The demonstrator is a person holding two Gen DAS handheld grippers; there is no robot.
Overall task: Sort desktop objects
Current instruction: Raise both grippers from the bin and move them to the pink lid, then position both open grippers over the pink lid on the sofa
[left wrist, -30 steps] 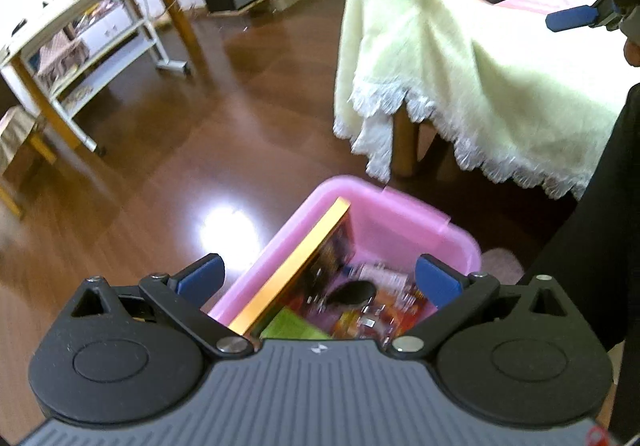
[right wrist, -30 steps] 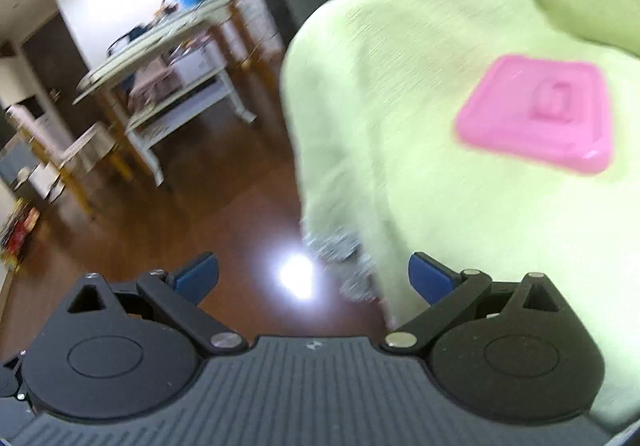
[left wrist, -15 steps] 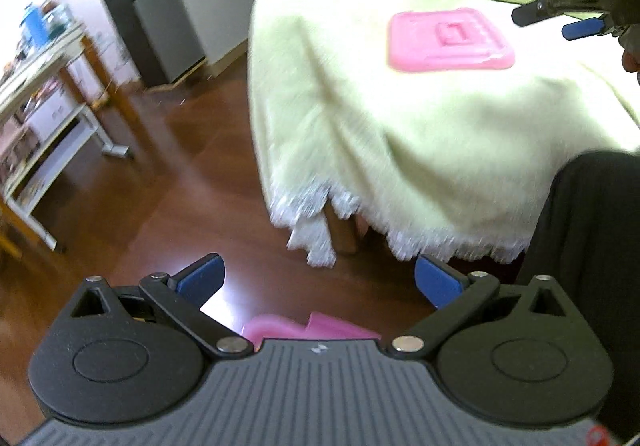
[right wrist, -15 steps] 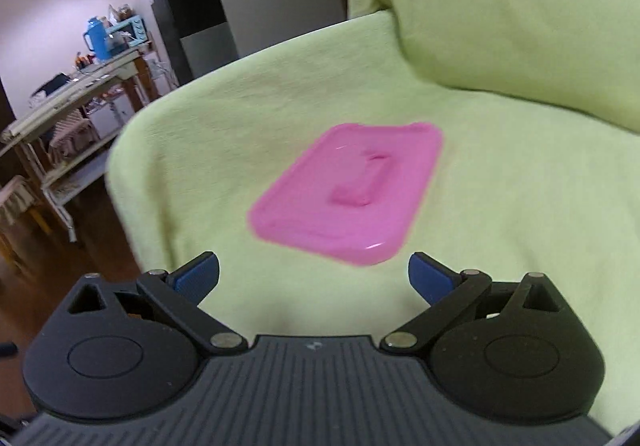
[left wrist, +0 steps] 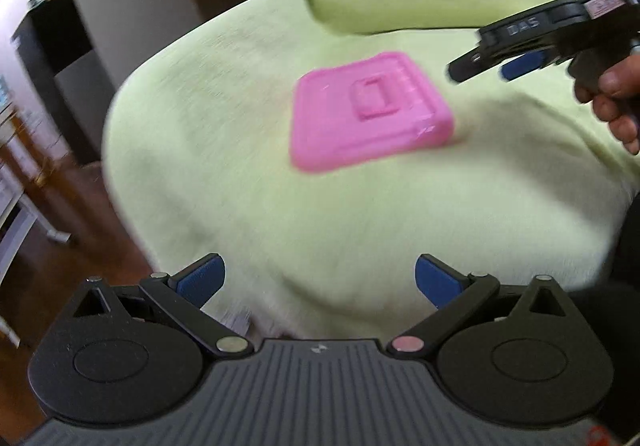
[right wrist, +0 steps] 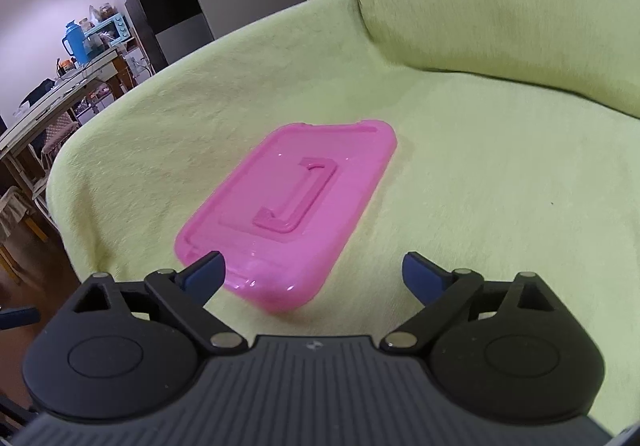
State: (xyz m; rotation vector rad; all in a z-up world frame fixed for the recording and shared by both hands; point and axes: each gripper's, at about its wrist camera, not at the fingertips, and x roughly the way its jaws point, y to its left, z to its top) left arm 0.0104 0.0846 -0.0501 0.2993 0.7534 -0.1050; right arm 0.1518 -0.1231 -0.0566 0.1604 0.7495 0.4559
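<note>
pink lid [right wrist: 288, 214] flat on blanket [right wrist: 500, 186] | both claws wide, empty | left view: hand [left wrist: 612, 102]

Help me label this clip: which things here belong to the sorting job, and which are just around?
Part of the job:
flat pink plastic box lid with a moulded handle, lying on the pale green blanket
right gripper, open
left gripper, open

Just around:
blue jug
black cabinet
white side table

bare blanket [right wrist: 480, 206] around pink lid [right wrist: 288, 206]
</note>
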